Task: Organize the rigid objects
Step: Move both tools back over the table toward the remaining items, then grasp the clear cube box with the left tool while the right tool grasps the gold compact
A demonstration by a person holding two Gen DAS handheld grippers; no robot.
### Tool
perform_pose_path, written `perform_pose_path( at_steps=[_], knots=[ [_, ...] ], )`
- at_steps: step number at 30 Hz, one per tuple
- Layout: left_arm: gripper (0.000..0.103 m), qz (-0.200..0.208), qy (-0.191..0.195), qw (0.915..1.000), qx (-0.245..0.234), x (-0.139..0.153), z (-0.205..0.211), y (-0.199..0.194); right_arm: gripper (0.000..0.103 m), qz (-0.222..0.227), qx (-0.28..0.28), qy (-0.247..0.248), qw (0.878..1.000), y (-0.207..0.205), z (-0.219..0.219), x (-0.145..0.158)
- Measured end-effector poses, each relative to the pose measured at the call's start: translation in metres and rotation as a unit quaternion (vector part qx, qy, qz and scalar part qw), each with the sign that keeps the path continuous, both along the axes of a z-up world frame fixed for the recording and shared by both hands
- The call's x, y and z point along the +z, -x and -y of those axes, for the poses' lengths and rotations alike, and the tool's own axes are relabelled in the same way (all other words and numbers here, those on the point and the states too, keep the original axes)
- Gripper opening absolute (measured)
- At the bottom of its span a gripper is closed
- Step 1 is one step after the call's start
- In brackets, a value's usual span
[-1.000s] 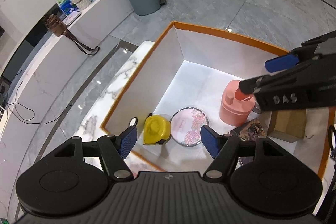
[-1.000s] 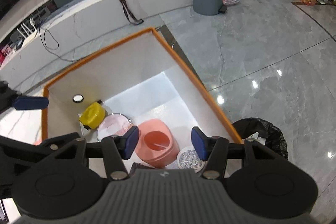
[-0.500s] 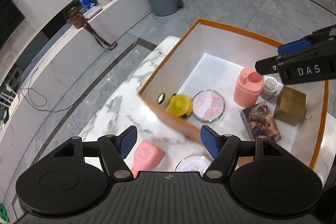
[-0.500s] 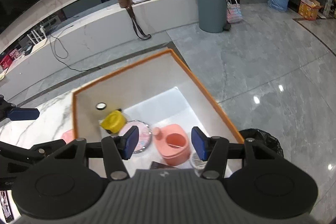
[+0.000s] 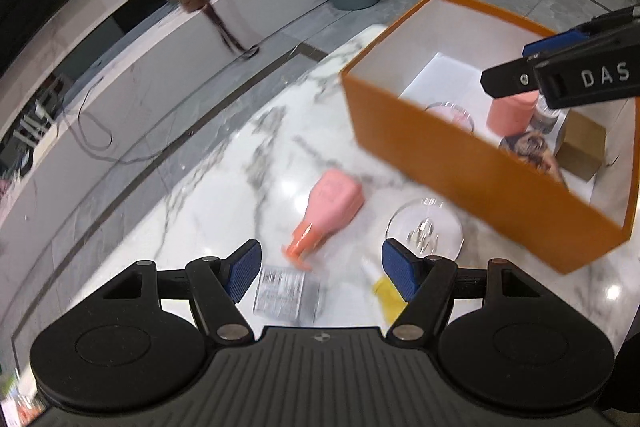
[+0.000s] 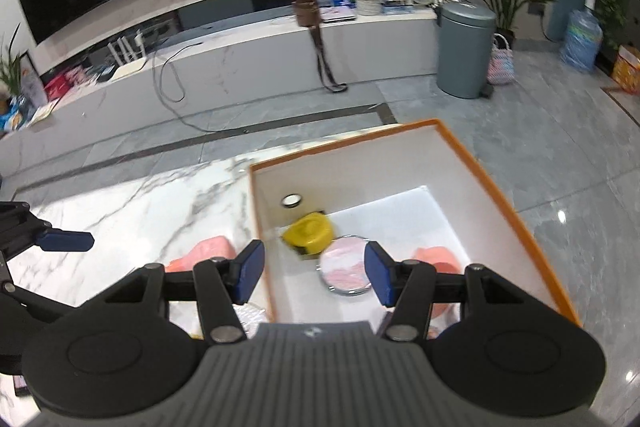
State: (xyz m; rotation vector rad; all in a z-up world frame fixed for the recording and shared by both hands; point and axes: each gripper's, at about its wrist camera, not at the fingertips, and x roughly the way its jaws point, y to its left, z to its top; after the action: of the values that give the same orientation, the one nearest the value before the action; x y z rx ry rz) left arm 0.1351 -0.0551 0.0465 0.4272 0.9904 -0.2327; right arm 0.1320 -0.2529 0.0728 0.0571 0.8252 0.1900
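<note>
An orange box [image 5: 472, 163] with a white inside stands on the marble table [image 5: 224, 211]. In it lie a yellow tape measure [image 6: 309, 231], a round pink mirror [image 6: 345, 270], a pink cup [image 5: 512, 111], a picture card [image 5: 528, 147] and a brown carton [image 5: 580, 150]. On the table before my left gripper [image 5: 320, 269] lie a pink spray bottle [image 5: 330, 213], a clear round lid [image 5: 424, 229], a barcoded packet [image 5: 286, 293] and a yellow tube [image 5: 386, 291]. My left gripper is open and empty. My right gripper [image 6: 312, 273] is open and empty above the box's near edge.
The table ends at the far left, above a grey tiled floor. A grey bin [image 6: 464, 49] and a white TV bench [image 6: 240, 67] stand beyond. The box's near wall [image 5: 440, 167] rises between my left gripper and the box's contents.
Both grippers have pulled back and up from the box. My left gripper now looks at the loose items on the table outside it. Both stayed open.
</note>
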Motion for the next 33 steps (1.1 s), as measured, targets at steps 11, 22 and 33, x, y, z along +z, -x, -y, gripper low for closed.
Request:
perform_pose_path(
  at_steps=[11,22,33],
  knots=[
    [0.082,0.004,0.05,0.9983,0.029,-0.028,-0.051,0.035,0.056,0.022,0.038,0.014,0.999,0.029,-0.06,-0.009],
    [0.083,0.03,0.11,0.9914,0.064,-0.069,-0.089,0.062,0.056,-0.001,0.065,0.043,0.997,0.066,-0.087,-0.064],
    [0.089,0.047,0.119,0.9879,0.088,-0.091,-0.099,0.05,0.059,-0.005,0.04,0.073,0.997,0.075,-0.092,-0.114]
  ],
)
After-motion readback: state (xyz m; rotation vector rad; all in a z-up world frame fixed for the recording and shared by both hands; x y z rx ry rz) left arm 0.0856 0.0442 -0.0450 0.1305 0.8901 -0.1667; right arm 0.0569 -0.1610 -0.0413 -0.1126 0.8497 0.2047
